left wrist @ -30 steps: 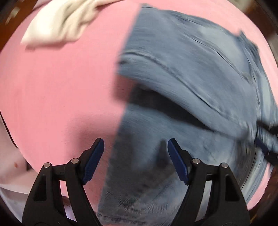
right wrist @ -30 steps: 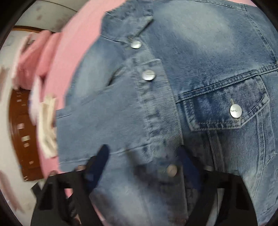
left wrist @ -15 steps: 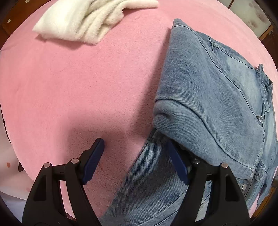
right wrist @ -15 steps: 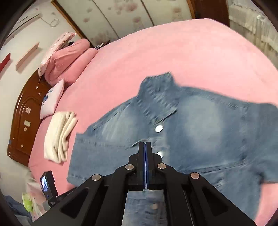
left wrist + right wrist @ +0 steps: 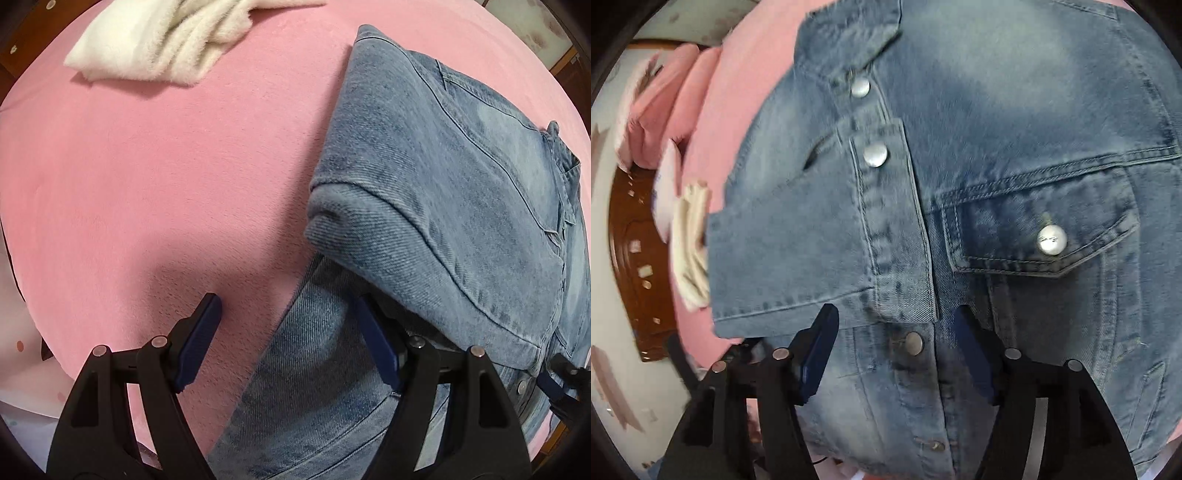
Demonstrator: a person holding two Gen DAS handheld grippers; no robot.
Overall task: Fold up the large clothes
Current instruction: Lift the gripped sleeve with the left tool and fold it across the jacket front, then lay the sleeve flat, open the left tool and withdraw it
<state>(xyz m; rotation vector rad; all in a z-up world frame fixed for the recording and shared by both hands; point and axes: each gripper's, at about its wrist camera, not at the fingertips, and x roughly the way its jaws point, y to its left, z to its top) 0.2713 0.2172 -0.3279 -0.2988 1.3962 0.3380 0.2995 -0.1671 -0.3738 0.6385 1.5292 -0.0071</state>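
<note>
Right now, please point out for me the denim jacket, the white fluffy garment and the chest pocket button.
denim jacket (image 5: 443, 192): left wrist view, on the folded-over sleeve.
white fluffy garment (image 5: 162, 44): left wrist view, on its middle folds.
chest pocket button (image 5: 1051, 240): right wrist view, on the button's face.

Both wrist views, right blurred, overlook jacket (image 5: 443, 192) closely.

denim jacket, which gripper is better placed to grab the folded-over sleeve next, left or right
Left, probably. The left gripper is open with the sleeve cuff of the denim jacket just ahead; the right gripper hovers open over the button placket.
</note>
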